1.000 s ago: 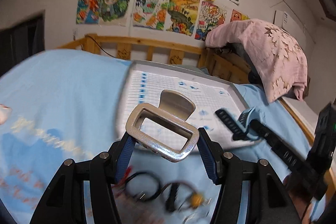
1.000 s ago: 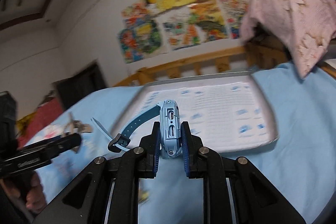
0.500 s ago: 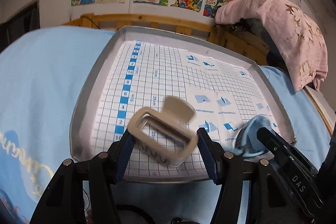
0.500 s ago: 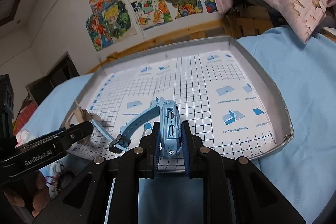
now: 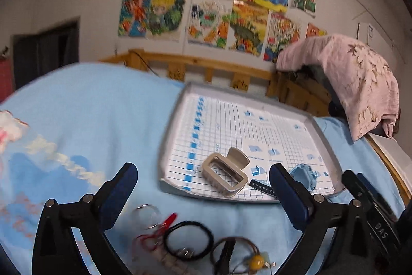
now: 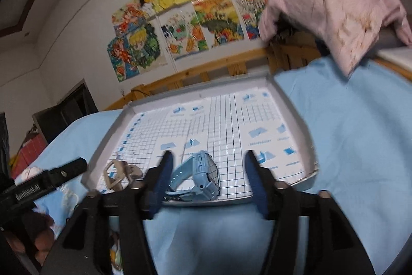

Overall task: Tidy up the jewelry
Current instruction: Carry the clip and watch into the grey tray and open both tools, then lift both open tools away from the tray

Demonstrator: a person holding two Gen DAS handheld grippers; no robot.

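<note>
Bed: tray [image 5: 170, 146] | left claw [image 5: 203, 178] opening, empty | right claw [image 6: 207, 173] "DAS" opening, watch [image 6: 203, 172] loose

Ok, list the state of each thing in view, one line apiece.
left gripper: jaws opening, nothing between them.
right gripper: jaws opening, watch between, unpressed.
hair claw: lying in tray.
watch: lying in tray.
tray: on bed.
hair ties: on bed, outside tray.

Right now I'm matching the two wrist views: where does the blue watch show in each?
Left wrist: blue watch at lower right, near the tray's front edge, partly behind a finger.
Right wrist: blue watch low centre, lying on the tray.
Shared landmark: beige hair claw.
</note>
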